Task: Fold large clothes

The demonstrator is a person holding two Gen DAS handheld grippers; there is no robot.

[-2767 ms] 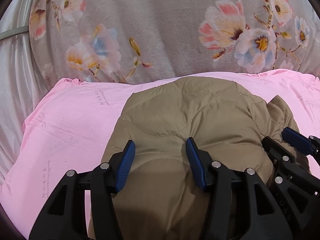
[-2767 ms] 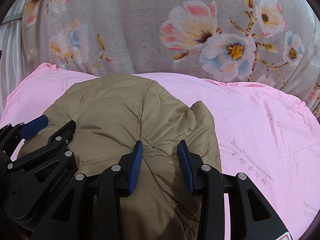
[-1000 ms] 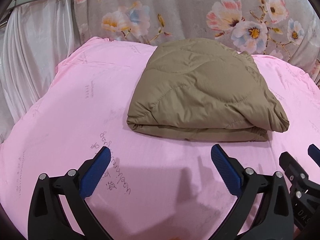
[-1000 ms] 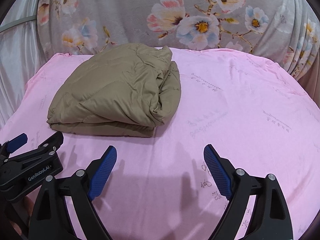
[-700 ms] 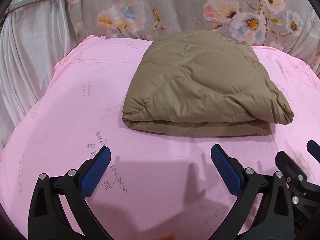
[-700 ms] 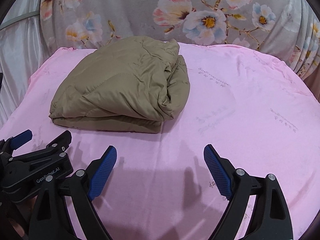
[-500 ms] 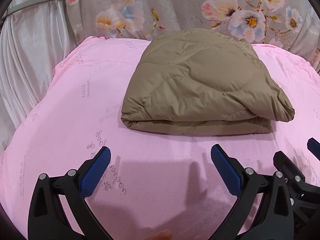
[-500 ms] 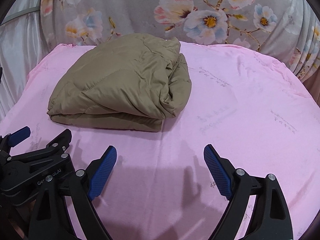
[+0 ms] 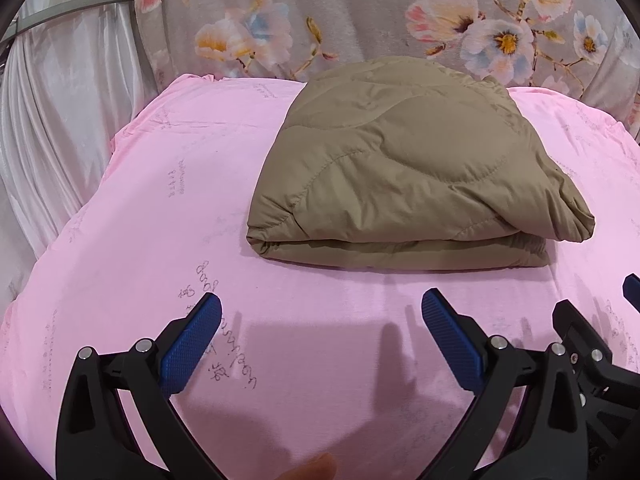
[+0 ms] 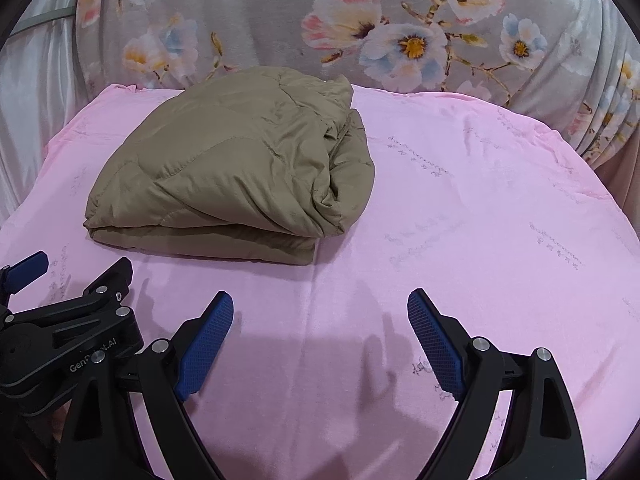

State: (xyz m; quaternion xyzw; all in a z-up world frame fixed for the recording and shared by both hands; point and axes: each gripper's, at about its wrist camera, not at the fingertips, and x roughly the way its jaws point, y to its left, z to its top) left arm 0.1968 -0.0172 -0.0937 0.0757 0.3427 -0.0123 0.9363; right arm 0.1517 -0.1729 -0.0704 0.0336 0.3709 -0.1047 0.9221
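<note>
The khaki quilted jacket (image 9: pixel 404 176) is lying folded on the pink sheet (image 9: pixel 160 208), apart from both tools. The left gripper (image 9: pixel 320 332) and right gripper (image 10: pixel 320 330) are hovering spread, empty. Risk: the loose right-hand layers are likely springing open if left unpressed.

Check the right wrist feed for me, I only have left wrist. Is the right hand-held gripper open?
Observer: Yes. The right hand-held gripper is open, nothing between its pads, over the pink sheet short of the jacket.
Operator: Jacket's right end tidy?
Observer: No. The brown jacket is bunched there, with creased loose layers showing.
Operator: Anything right of it?
Observer: Only sheet, up to the floral blanket draped along its right edge.
</note>
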